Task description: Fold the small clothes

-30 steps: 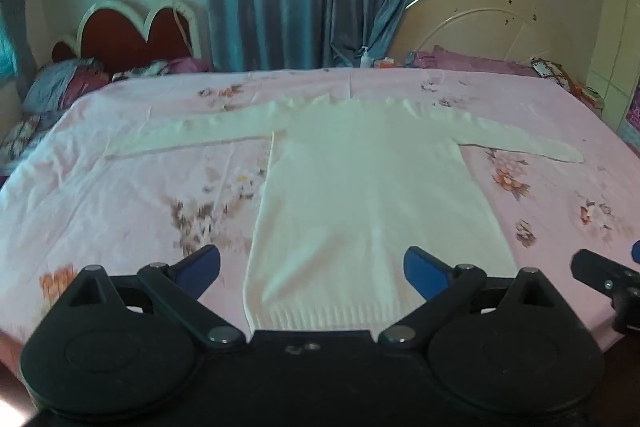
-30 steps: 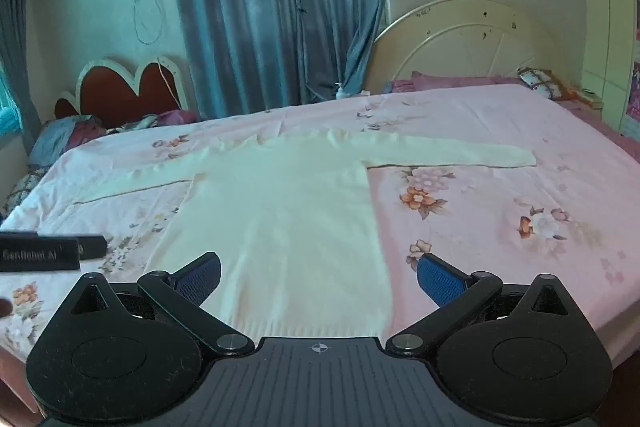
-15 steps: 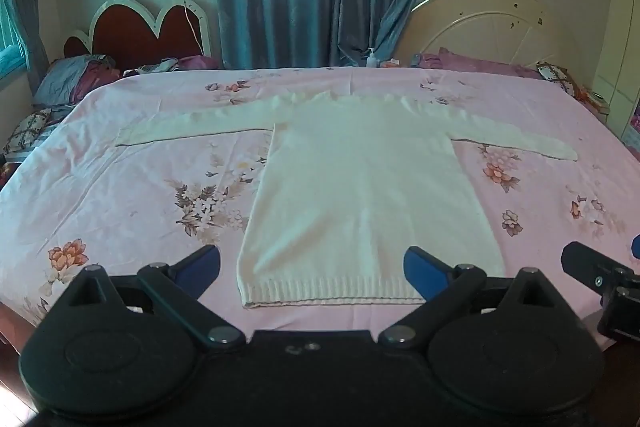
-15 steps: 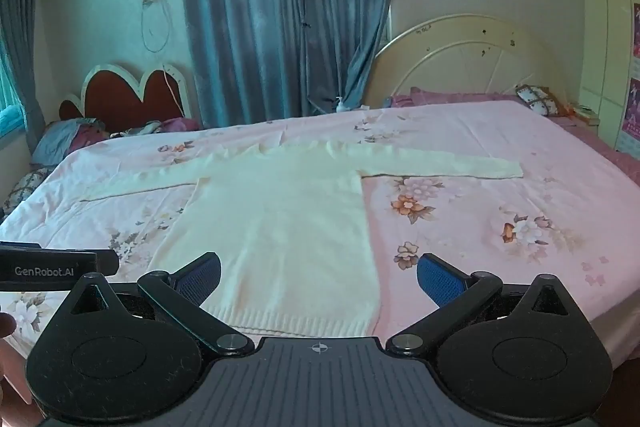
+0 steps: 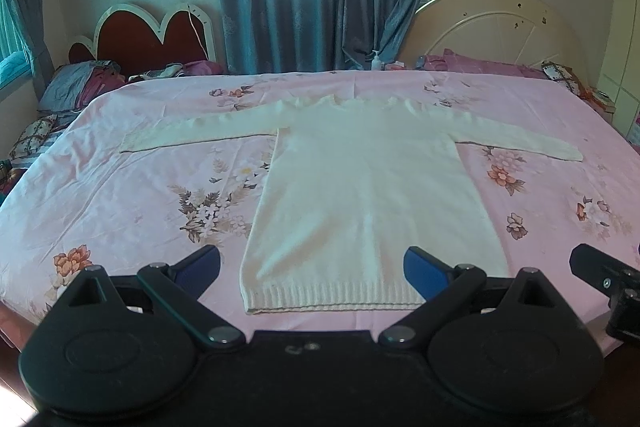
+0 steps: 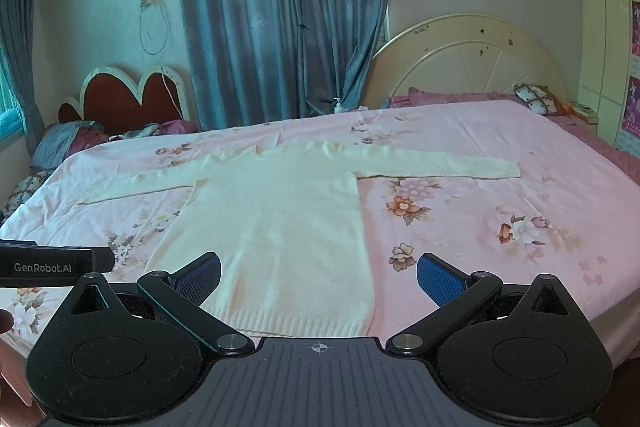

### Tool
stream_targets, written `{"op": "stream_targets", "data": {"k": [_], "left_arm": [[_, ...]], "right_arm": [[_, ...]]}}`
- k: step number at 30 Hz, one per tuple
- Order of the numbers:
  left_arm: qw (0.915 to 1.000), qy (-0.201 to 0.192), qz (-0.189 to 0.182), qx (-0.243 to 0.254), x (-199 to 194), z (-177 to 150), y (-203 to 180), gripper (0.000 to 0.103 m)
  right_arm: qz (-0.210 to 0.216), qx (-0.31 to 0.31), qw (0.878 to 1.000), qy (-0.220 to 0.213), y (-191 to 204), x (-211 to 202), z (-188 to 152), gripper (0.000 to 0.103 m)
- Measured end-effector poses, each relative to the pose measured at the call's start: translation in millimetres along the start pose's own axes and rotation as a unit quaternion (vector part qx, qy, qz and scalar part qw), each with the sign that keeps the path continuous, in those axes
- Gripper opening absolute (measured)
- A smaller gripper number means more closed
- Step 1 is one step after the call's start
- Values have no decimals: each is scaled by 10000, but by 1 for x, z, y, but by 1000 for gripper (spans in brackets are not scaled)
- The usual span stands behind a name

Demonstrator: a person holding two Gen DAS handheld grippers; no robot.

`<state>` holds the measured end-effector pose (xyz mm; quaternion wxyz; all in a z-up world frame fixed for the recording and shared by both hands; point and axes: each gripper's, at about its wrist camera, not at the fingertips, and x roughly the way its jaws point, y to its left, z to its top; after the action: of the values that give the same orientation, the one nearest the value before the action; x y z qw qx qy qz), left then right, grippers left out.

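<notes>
Black claws (image 5: 312, 265) (image 6: 319, 277), blue pads (image 6: 438, 279), "GenRobot.AI" marking, seemingly silver pivot screws.

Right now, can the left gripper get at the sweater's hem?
Probably yes. The left gripper is open and empty, the cream sweater lies flat, its ribbed hem just ahead between the fingers, with nothing between.

I pull both grippers back and up from the bed: the cream sweater (image 5: 368, 195) sits farther away now, its ribbed hem (image 5: 332, 301) fully clear of my left gripper (image 5: 312, 269). From my right gripper (image 6: 318, 277), more wall and curtain (image 6: 280, 11) show.
</notes>
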<state>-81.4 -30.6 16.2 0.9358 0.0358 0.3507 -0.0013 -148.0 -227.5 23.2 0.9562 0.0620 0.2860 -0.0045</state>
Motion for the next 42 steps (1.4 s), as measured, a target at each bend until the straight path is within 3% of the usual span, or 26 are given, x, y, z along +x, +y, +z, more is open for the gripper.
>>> {"op": "stream_targets", "data": {"k": [42], "left_arm": [[10000,-37,65,45,4,5,-4,98]], "right_arm": [[5,109,9999,1,-15,11,4,103]]}}
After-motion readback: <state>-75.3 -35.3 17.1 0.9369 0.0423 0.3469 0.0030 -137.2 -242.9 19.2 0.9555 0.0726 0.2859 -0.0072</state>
